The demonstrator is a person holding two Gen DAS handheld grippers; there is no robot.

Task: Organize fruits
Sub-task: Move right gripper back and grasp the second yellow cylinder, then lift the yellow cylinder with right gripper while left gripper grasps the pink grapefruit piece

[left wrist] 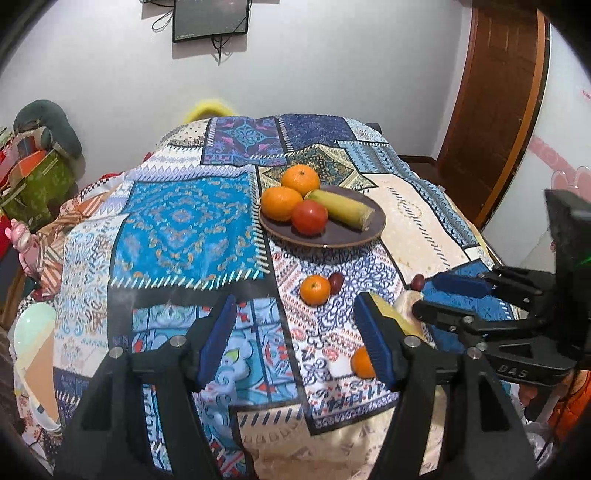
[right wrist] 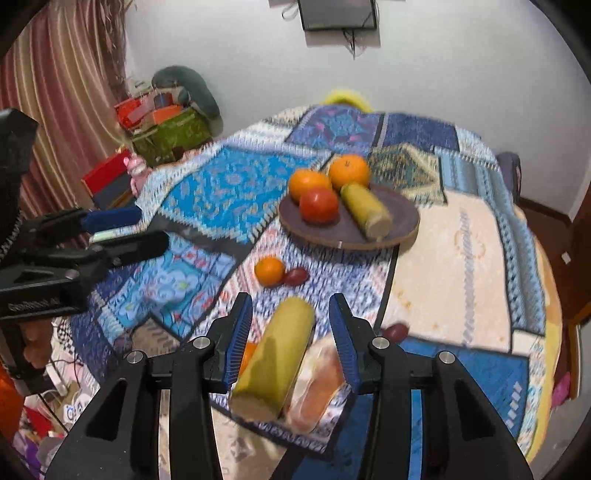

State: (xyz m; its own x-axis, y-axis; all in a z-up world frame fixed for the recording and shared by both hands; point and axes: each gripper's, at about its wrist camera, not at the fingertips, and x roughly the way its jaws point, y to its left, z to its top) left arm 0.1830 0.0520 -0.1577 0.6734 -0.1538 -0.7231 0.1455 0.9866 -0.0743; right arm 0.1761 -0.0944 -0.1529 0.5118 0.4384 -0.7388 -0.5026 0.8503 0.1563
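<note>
The left gripper (left wrist: pixel 299 338) is standing with its blue-padded jaws well apart and nothing between them, hanging over the patchwork tablecloth (left wrist: pixel 184 229) near the table's close edge. The right gripper (right wrist: pixel 290 343) is standing with its jaws a moderate way apart, a yellow-green banana piece (right wrist: pixel 273 358) lying between them together with a wrapped bun (right wrist: pixel 317 384) just to its right; whether the pads are pressing on either cannot be told, since the picture is blurred there. In the left wrist view the right gripper (left wrist: pixel 428 299) is coming in from the right side, its fingers lying over the same yellow piece (left wrist: pixel 388 310). A small orange (left wrist: pixel 314 290) is sitting loose on the cloth with a dark red date (left wrist: pixel 335 283) touching its right side, between the grippers and the plate. Another orange (left wrist: pixel 362 363) is peeking out beside the left gripper's right finger, and a second date (left wrist: pixel 417 281) is lying near the right gripper's tip. Farther back, the brown plate (left wrist: pixel 343 236) is carrying two oranges (left wrist: pixel 280 203), a red tomato (left wrist: pixel 309 217) in front of them and a second banana piece (left wrist: pixel 341 208) lying at a slant along their right. Beyond the table a dark screen (left wrist: pixel 210 16) is hanging on the white wall, and a brown door (left wrist: pixel 491 103) is standing at the right.
</note>
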